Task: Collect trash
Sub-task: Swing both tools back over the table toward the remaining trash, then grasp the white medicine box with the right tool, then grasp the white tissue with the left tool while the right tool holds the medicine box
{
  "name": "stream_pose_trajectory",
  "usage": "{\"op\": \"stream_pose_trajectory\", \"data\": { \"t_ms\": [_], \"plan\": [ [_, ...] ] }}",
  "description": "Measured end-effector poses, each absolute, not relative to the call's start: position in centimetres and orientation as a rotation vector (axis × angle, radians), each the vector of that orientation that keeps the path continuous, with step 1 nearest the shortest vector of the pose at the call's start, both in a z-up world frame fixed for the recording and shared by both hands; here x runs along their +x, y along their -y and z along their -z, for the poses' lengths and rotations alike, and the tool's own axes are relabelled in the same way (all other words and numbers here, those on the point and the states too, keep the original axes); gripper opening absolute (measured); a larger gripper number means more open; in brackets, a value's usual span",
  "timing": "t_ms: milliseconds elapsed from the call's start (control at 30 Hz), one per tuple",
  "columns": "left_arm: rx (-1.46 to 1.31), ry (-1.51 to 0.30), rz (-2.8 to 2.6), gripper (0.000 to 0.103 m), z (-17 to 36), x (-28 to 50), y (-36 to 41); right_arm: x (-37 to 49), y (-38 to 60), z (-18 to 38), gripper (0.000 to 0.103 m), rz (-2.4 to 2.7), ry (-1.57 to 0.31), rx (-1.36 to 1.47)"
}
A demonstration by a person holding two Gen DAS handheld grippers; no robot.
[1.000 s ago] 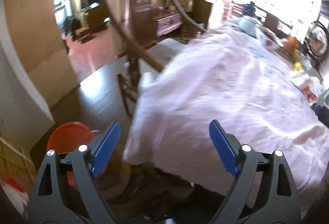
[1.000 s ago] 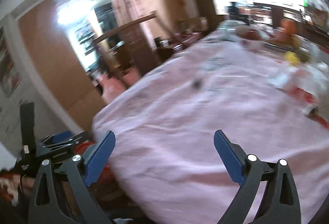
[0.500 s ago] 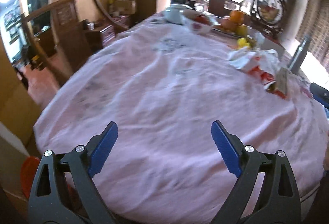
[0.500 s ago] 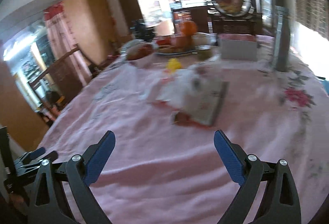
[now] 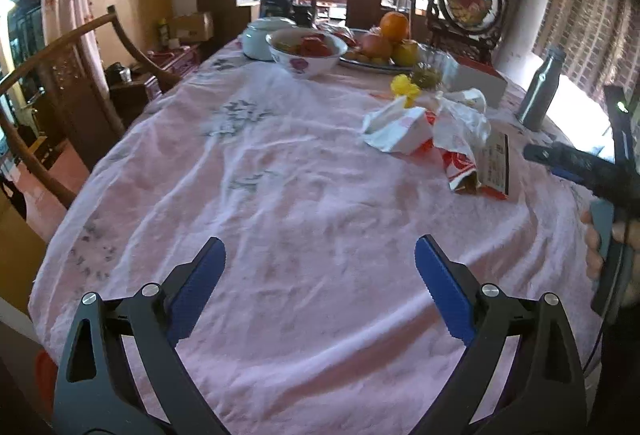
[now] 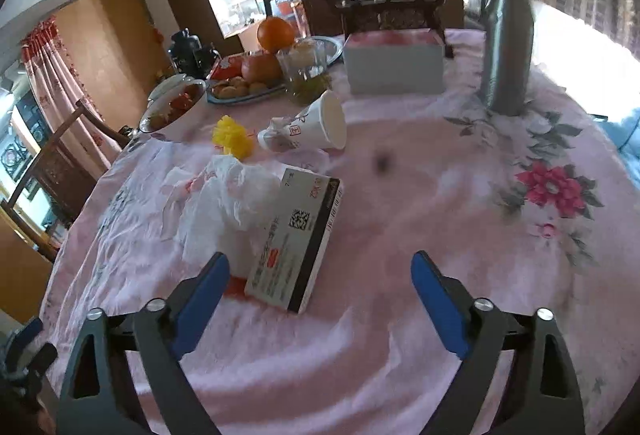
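Trash lies on the pink tablecloth [image 5: 280, 203]: a flat white carton [image 6: 294, 235] with a QR code, crumpled white plastic wrap [image 6: 224, 203], a tipped paper cup [image 6: 316, 127] and a yellow crumpled scrap [image 6: 232, 135]. In the left wrist view the pile [image 5: 436, 133] sits far right. My right gripper [image 6: 320, 279] is open, just short of the carton, its left finger beside the carton's near corner. My left gripper [image 5: 320, 275] is open and empty over bare cloth at the table's near edge.
A grey metal bottle [image 6: 506, 35], a white box [image 6: 394, 65], a glass [image 6: 304, 71], a fruit plate [image 5: 380, 47], a flowered bowl [image 5: 306, 51] and a white pot [image 5: 264, 35] stand at the back. A wooden chair [image 5: 60, 75] stands left of the table.
Both grippers have swung right from the floor and table edge to face the table. The right one has closed in on the trash pile. Both stay open.
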State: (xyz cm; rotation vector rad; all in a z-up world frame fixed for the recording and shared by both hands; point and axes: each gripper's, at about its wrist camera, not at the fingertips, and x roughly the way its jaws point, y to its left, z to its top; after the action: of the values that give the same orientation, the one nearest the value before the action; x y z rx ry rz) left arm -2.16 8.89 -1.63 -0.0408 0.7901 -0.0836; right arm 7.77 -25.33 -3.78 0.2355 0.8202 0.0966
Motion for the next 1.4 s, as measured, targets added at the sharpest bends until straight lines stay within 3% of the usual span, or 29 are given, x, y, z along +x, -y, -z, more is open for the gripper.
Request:
{"op": "stream_pose_trajectory", "data": {
  "t_ms": [533, 600, 733, 767, 800, 833, 1400],
  "plan": [
    [-0.080, -0.858, 0.094, 0.092, 3.9, 0.2, -9.8, 12.4, 22.4, 6.1, 0.083, -0.097, -0.934, 0.210],
    [-0.085, -0.864, 0.097, 0.092, 4.0, 0.3, -9.9, 12.6, 21.9, 6.3, 0.077, -0.093, -0.948, 0.196],
    [-0.086, -0.868, 0.103, 0.092, 4.0, 0.2, -9.8, 13.1, 21.5, 6.9, 0.075, -0.088, -0.978, 0.198],
    [-0.086, -0.868, 0.103, 0.092, 4.0, 0.1, -9.8, 13.2, 21.3, 7.1, 0.072, -0.086, -0.985, 0.198],
    [-0.086, -0.868, 0.102, 0.092, 4.0, 0.2, -9.8, 13.3, 21.3, 7.3, 0.058, -0.087, -0.995, 0.201],
    [-0.086, -0.868, 0.100, 0.092, 4.0, 0.2, -9.8, 13.4, 21.3, 7.5, 0.052, -0.092, -1.008, 0.208],
    [-0.001, -0.831, 0.136, 0.092, 2.7, 1.1, -5.8, 6.9, 26.0, 4.7, 0.048, -0.118, -0.832, 0.331]
  ]
}}
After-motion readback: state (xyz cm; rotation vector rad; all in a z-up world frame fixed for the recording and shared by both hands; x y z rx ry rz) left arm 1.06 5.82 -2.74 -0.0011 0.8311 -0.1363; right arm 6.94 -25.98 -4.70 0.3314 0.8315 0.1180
